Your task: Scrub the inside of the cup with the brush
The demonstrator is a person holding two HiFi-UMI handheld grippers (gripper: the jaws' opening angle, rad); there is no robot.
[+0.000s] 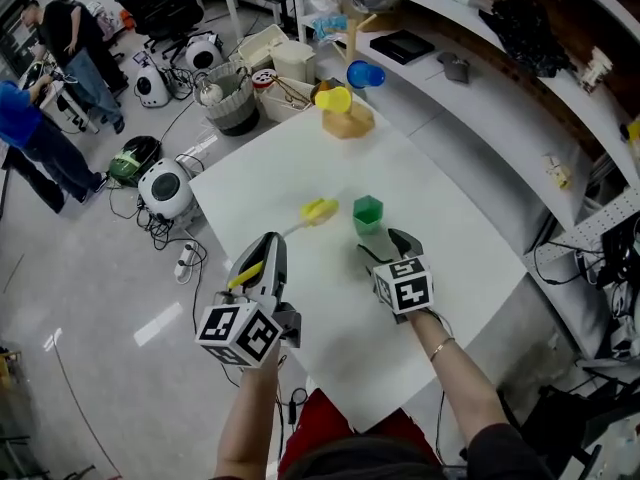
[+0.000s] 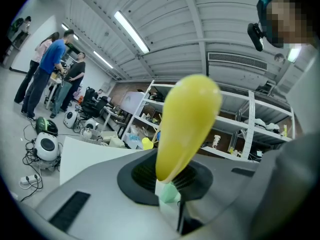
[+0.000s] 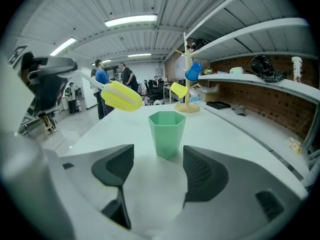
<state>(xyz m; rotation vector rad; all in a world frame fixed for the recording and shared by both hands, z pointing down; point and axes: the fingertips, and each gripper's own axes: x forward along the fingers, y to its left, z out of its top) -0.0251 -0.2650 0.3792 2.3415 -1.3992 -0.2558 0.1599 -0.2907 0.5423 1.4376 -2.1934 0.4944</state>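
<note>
Left gripper (image 1: 262, 268) first: its jaws are closed tight on the yellow handle of the brush (image 1: 318, 211), and its own view shows that handle (image 2: 187, 119) rising fat and close out of the pinched jaws. From there a pale shaft runs forward to the yellow brush head, which hangs in the air above the white table (image 1: 300, 158), near the green cup (image 1: 368, 213) on its left side — outside it, not in it.

Right gripper (image 1: 385, 251) has its jaws wide apart and grips nothing. In the right gripper view the cup (image 3: 167, 133) stands upright on the table just ahead of the two dark pads, in line with the gap between them but touching neither. The brush head (image 3: 121, 96) shows there up and to the left, higher than the cup's rim.

At the table's far edge stands a wooden stand (image 1: 347, 121) with a yellow mug (image 1: 334, 99) and a blue mug (image 1: 364, 74) hung on it. Beyond that a curved white shelf (image 1: 440, 118) runs along the right — on the floor to the left lie white round machines (image 1: 165, 188) and cables, and people (image 1: 40, 138) stand farther off.
</note>
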